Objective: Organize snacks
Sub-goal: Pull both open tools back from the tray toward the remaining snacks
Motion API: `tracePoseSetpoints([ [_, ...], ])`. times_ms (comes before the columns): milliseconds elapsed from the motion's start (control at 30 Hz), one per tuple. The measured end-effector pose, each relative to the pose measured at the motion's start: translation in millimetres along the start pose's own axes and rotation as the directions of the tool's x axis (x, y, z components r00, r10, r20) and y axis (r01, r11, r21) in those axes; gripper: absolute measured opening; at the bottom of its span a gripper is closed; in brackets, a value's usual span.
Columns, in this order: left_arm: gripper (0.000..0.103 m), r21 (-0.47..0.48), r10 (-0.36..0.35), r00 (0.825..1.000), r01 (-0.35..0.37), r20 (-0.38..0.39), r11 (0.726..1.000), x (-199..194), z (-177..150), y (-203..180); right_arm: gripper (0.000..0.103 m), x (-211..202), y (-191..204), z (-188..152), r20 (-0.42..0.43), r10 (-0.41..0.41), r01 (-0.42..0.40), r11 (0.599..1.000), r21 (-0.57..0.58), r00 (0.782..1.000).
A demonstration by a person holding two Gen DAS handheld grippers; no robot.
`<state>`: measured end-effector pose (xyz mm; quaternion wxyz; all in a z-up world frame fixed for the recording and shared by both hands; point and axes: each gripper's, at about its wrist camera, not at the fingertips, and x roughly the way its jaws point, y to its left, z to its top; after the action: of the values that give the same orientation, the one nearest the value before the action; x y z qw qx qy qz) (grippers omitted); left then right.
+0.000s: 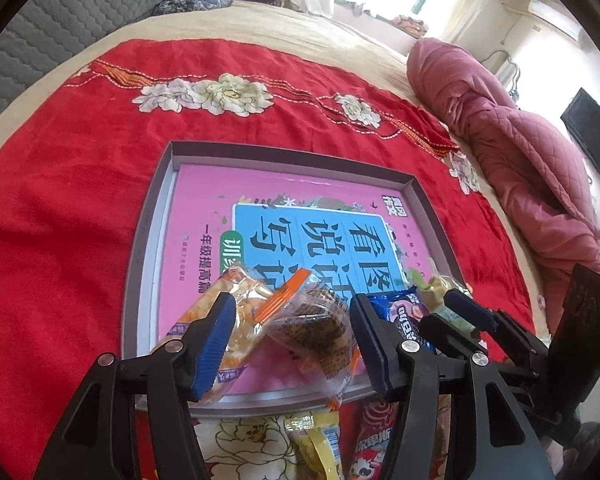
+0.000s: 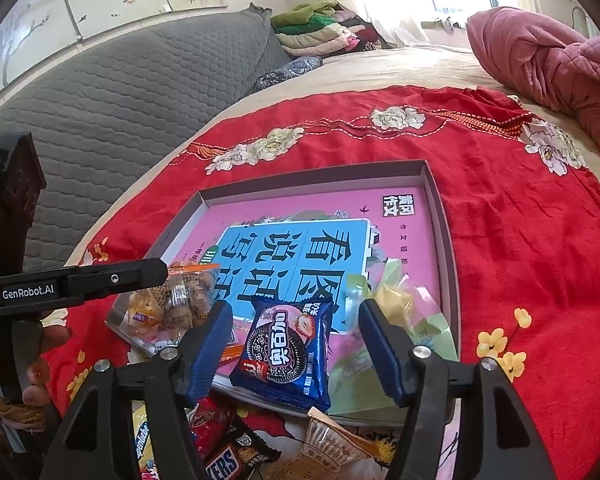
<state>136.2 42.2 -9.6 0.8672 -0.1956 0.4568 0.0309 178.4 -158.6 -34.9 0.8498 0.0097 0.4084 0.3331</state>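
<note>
A grey shallow tray (image 1: 148,240) with a pink book lying in it rests on the red flowered cloth (image 1: 80,152). My left gripper (image 1: 292,340) stands open at the tray's near edge. A clear packet with a brown cake (image 1: 316,328) lies between its blue pads, and a packet with a yellow cake (image 1: 244,312) lies by the left pad. My right gripper (image 2: 296,344) is open around a blue cookie packet (image 2: 288,352) that lies on the tray's near rim, pads apart from it. A pale green and yellow wrapped snack (image 2: 396,300) lies in the tray beside the right pad.
Loose snacks lie on the cloth in front of the tray: a Snickers bar (image 2: 224,460), a red packet (image 2: 210,420), a beige packet (image 2: 336,448), a yellow packet (image 1: 316,440). A pink quilt (image 1: 520,152) lies to the right, a grey padded headboard (image 2: 120,92) to the left.
</note>
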Motion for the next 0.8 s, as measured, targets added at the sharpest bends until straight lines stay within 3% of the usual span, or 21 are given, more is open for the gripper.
tracePoseSetpoints([
  [233, 0.069, -0.019, -0.023, 1.000, 0.023, 0.009, 1.000, -10.1, 1.8, -0.1, 0.067, -3.2, 0.4, 1.3, 0.010, -0.002, 0.002, 1.000, -0.002, 1.000],
  [367, 0.069, -0.009, -0.019, 1.000, 0.020, 0.007, 1.000, -14.1, 1.3, -3.9, 0.073, -6.9, 1.4, 2.6, 0.022, 0.005, -0.005, 1.000, -0.004, 1.000],
  [800, 0.070, 0.019, -0.008, 1.000, 0.007, 0.021, 1.000, -38.6, -5.1, -2.5, 0.076, -37.8, -0.4, 4.3, 0.098, 0.001, 0.000, 1.000, -0.004, 0.995],
])
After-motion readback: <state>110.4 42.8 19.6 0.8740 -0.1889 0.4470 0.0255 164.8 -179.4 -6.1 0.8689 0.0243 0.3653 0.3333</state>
